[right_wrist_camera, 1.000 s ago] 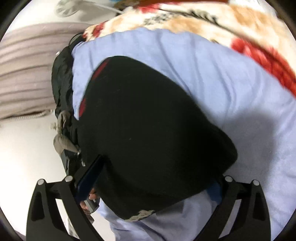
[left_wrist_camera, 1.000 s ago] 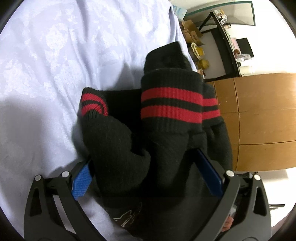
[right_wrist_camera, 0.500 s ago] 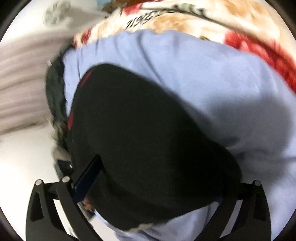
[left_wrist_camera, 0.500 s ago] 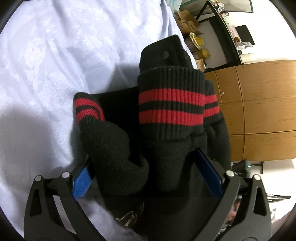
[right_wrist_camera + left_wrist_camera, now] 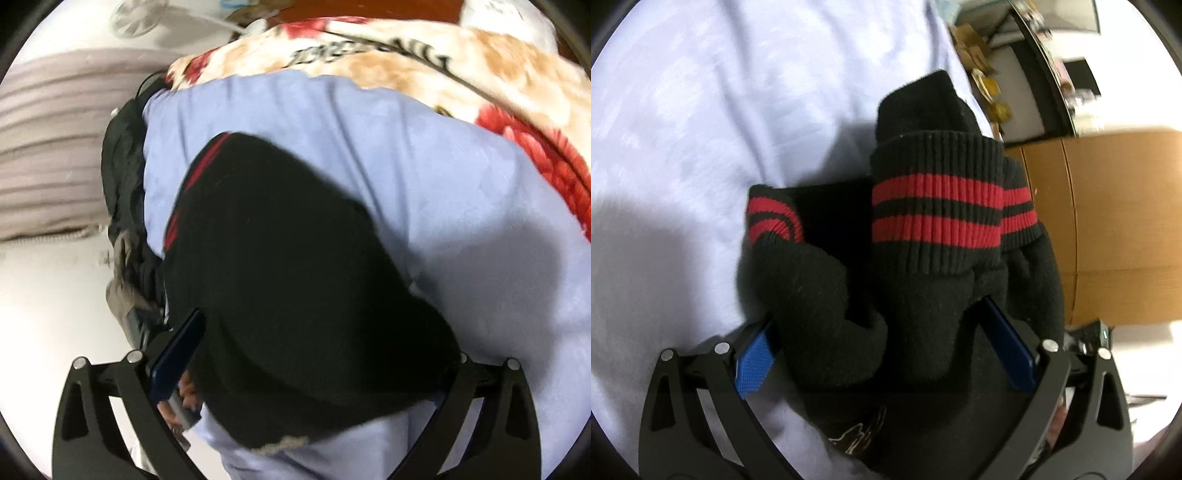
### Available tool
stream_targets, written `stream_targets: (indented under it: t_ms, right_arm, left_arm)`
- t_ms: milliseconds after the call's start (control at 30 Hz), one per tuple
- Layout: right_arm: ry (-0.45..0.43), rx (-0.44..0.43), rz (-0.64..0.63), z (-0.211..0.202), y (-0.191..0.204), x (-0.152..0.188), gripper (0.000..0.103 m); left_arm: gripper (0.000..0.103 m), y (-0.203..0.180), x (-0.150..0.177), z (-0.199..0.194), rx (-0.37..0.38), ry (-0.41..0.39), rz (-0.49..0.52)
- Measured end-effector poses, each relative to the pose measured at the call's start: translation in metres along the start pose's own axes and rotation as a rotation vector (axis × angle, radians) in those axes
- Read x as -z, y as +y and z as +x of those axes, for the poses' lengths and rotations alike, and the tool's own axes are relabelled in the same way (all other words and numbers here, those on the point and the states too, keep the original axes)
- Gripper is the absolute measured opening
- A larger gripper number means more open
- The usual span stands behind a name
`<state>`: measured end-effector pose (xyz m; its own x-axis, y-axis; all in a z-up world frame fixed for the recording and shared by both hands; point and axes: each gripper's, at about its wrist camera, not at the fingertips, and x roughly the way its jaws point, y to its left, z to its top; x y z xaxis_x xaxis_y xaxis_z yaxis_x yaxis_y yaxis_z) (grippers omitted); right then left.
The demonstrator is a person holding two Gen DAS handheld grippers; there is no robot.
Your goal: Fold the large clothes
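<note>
A black knit sweater (image 5: 923, 306) with red-striped cuffs (image 5: 936, 210) lies bunched in a thick folded bundle on the pale blue bedsheet (image 5: 701, 129). My left gripper (image 5: 882, 354) is open wide, and the bundle fills the gap between its blue pads (image 5: 753, 363). In the right wrist view the same sweater (image 5: 295, 277) shows as a black mound. My right gripper (image 5: 314, 363) also stands open around its near end. Its left pad (image 5: 177, 350) touches the cloth, and the right fingertip is hidden under the fabric.
A wooden cabinet (image 5: 1115, 221) stands past the bed's right edge, with boxes and a dark shelf behind it. A floral blanket (image 5: 424, 62) lies at the far side of the sheet. A dark jacket (image 5: 122, 177) hangs off the bed's left edge beside a grey sofa (image 5: 44, 147).
Both cameras shifted a little over the bed, and the bundle stayed between the fingers of each gripper. The finger spacing looks the same throughout.
</note>
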<state>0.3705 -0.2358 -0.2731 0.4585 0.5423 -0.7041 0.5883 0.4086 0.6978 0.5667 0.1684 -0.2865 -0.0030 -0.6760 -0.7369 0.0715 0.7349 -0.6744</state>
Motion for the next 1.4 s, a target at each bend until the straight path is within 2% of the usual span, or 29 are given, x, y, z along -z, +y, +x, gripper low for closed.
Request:
stream_targets:
  t_ms: [67, 200, 300, 400, 467, 500, 533, 600, 667, 767, 800, 867, 933, 1033, 1233, 1400]
  right_arm:
    - [0.048, 0.037, 0.024, -0.001, 0.017, -0.006, 0.098]
    - [0.106, 0.080, -0.174, -0.016, 0.084, 0.006, 0.098]
    - [0.119, 0.049, -0.252, -0.021, 0.104, 0.011, 0.098]
    - [0.100, -0.001, -0.264, -0.018, 0.086, 0.010, 0.099]
    - [0.092, -0.013, -0.195, -0.003, 0.055, 0.004, 0.099]
    - [0.093, -0.026, -0.113, 0.005, 0.030, -0.001, 0.099]
    - [0.089, -0.050, -0.067, 0.012, 0.023, -0.004, 0.099]
    - [0.070, -0.152, 0.011, 0.018, -0.002, -0.008, 0.099]
    - [0.067, -0.202, 0.045, 0.022, -0.012, -0.011, 0.098]
    - [0.096, -0.155, 0.010, 0.028, -0.001, -0.014, 0.096]
    - [0.108, -0.118, -0.044, 0.028, 0.008, -0.013, 0.092]
    - [0.114, -0.105, -0.076, 0.022, 0.011, -0.011, 0.084]
    - [0.109, -0.095, -0.084, 0.016, 0.011, -0.010, 0.070]
    - [0.095, -0.064, -0.138, 0.004, 0.024, -0.003, 0.059]
    - [0.077, -0.026, -0.323, -0.031, 0.069, 0.020, 0.050]
    - [0.047, -0.031, -0.419, -0.061, 0.103, 0.026, 0.049]
  left_arm:
    - [0.097, -0.010, 0.000, -0.002, -0.027, 0.014, 0.022]
    - [0.097, -0.022, -0.002, -0.006, -0.071, 0.008, 0.026]
    - [0.097, -0.025, -0.007, -0.007, -0.047, -0.037, -0.017]
    - [0.097, -0.016, -0.006, -0.006, -0.015, -0.060, -0.040]
    - [0.097, -0.012, -0.008, 0.001, -0.004, -0.044, -0.038]
    - [0.097, -0.011, -0.011, 0.007, 0.004, -0.024, -0.038]
    - [0.097, -0.009, -0.012, 0.010, 0.009, -0.012, -0.036]
    - [0.098, -0.009, -0.014, 0.019, 0.007, 0.021, -0.017]
    - [0.098, -0.007, -0.016, 0.021, 0.012, 0.029, -0.030]
    - [0.098, -0.012, -0.017, 0.019, -0.021, 0.030, -0.018]
    - [0.096, -0.012, -0.014, 0.016, -0.031, 0.021, -0.016]
    - [0.092, -0.018, -0.011, 0.011, -0.043, -0.012, -0.019]
    - [0.083, -0.020, -0.005, 0.006, -0.033, -0.042, -0.020]
    - [0.069, -0.028, 0.008, -0.007, -0.038, -0.092, -0.002]
    - [0.060, -0.049, 0.031, -0.028, -0.034, -0.158, 0.019]
    - [0.059, -0.065, 0.046, -0.053, 0.008, -0.239, 0.031]
